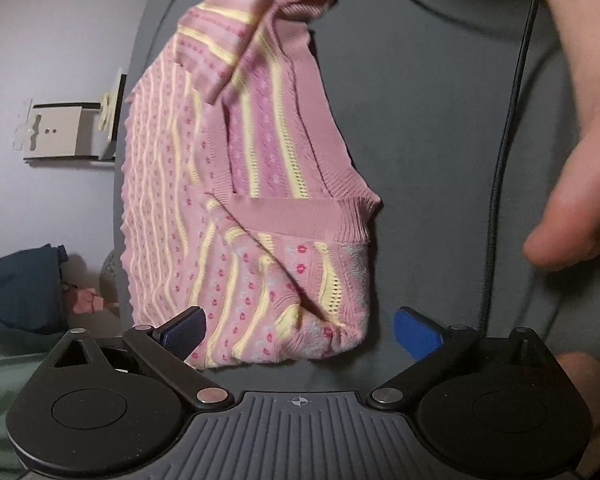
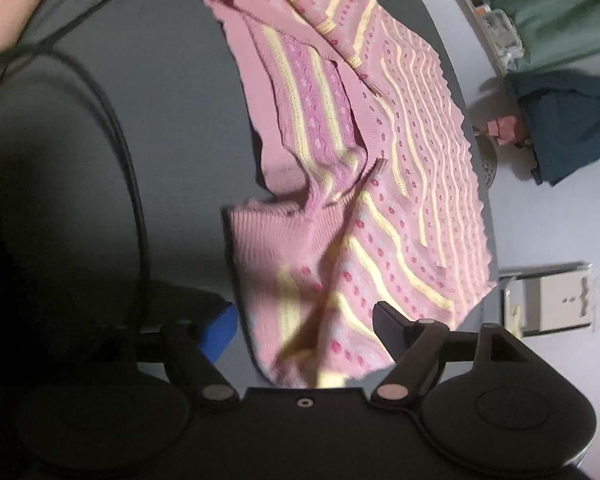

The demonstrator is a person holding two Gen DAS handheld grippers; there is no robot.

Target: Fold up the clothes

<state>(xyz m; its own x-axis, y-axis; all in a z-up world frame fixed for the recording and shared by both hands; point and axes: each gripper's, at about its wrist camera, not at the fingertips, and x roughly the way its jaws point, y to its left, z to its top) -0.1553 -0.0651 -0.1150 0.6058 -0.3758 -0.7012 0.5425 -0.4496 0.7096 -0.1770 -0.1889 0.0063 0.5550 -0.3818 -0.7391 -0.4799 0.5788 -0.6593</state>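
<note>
- Left wrist view, nearest: the left gripper (image 1: 298, 330) has its two blue-padded fingers spread wide with nothing between them; the finger at 7 o'clock overlaps the near hem of the garment, the one at 4 o'clock stands over bare surface.
- Just beyond lies the pink knitted sweater with yellow wavy stripes and small red dots (image 1: 236, 184), partly folded on the dark grey table surface (image 1: 428, 128), running from 6 o'clock up to 12 o'clock. A ribbed pink cuff crosses it near the middle, and a sleeve is folded over its far end.
- At 3 o'clock a bare hand (image 1: 580, 160) hovers beside a thin black cable (image 1: 504, 160).
- Farther off at 9 o'clock, a white box-shaped fitting (image 1: 68, 132) hangs on the pale wall; a dark blue cloth bundle (image 1: 20, 284) sits at 8 o'clock.
- Right wrist view, nearest: the right gripper (image 2: 304, 332) is likewise spread apart and empty, its fingers straddling the sweater's near end (image 2: 340, 200).
- The sweater stretches toward 12 o'clock, its scalloped edge hanging at the table's rim at 2 o'clock.
</note>
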